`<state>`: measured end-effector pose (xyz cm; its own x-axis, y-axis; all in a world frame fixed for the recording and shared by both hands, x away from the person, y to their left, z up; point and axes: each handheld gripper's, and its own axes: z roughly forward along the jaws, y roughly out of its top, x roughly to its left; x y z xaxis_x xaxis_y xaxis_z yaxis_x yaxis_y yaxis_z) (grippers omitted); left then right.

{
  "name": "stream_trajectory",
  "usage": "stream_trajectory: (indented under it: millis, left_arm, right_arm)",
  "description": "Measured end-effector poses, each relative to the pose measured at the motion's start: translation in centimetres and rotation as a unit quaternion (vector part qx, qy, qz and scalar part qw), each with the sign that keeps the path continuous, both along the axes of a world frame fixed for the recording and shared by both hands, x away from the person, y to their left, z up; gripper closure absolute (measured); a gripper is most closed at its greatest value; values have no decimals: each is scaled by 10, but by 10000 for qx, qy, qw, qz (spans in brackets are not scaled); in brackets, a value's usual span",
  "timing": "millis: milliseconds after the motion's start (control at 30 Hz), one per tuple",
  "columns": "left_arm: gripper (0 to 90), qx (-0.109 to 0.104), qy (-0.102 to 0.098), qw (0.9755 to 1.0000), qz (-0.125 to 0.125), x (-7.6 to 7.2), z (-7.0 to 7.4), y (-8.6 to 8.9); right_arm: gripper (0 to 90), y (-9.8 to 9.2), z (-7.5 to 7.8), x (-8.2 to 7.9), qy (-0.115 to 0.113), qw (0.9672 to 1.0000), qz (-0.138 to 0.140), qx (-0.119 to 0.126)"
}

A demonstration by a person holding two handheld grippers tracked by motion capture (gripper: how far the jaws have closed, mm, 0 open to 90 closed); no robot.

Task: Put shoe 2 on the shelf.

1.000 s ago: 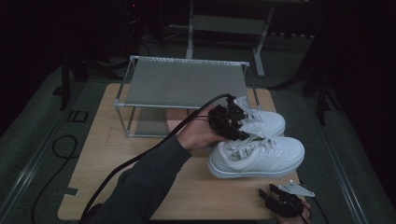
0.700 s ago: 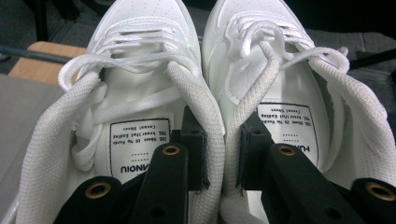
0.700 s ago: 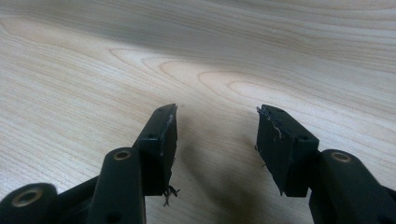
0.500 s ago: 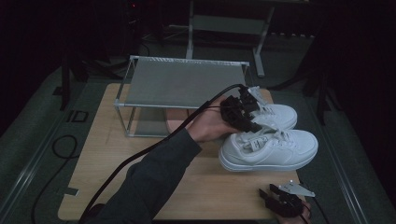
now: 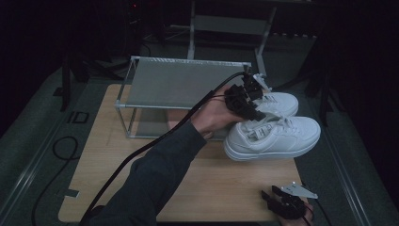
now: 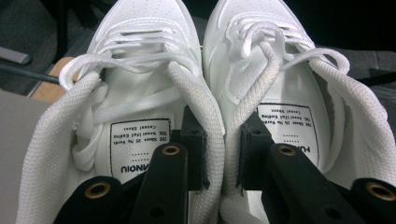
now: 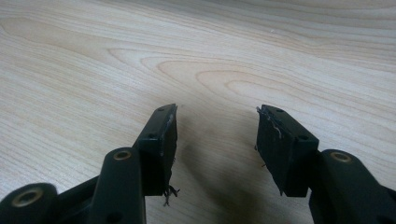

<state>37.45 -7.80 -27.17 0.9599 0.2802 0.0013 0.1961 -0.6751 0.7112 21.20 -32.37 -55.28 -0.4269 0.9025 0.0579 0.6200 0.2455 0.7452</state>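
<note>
Left gripper clamps both inner collars of white lace-up sneaker pair, lifted beside metal-frame shoe rack; keep squeeze firm, level. Right gripper apart, idle.

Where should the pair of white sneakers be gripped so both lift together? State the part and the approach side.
Grip the pair of white sneakers by the two inner collar walls, which touch side by side. Come from above at the heel end, one jaw down inside each shoe opening. The left gripper is clamped that way now, holding both shoes on those padded edges.
</note>
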Motion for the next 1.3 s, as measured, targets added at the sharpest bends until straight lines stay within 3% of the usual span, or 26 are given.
stream_trajectory:
  millis: [500,1000,1300]
  left_arm:
    - [764,-22,29,9998,199,13,2,2]
    - [763,29,8,9976,695,32,7,14]
    - [763,-6,70,9971,763,41,7,19]
  right_arm:
    - [472,0,0,0,-7,10000,-2,-1]
    - [473,0,0,0,-14,10000,-4,-5]
    - [473,-1,0,0,-10,10000,-13,-8]
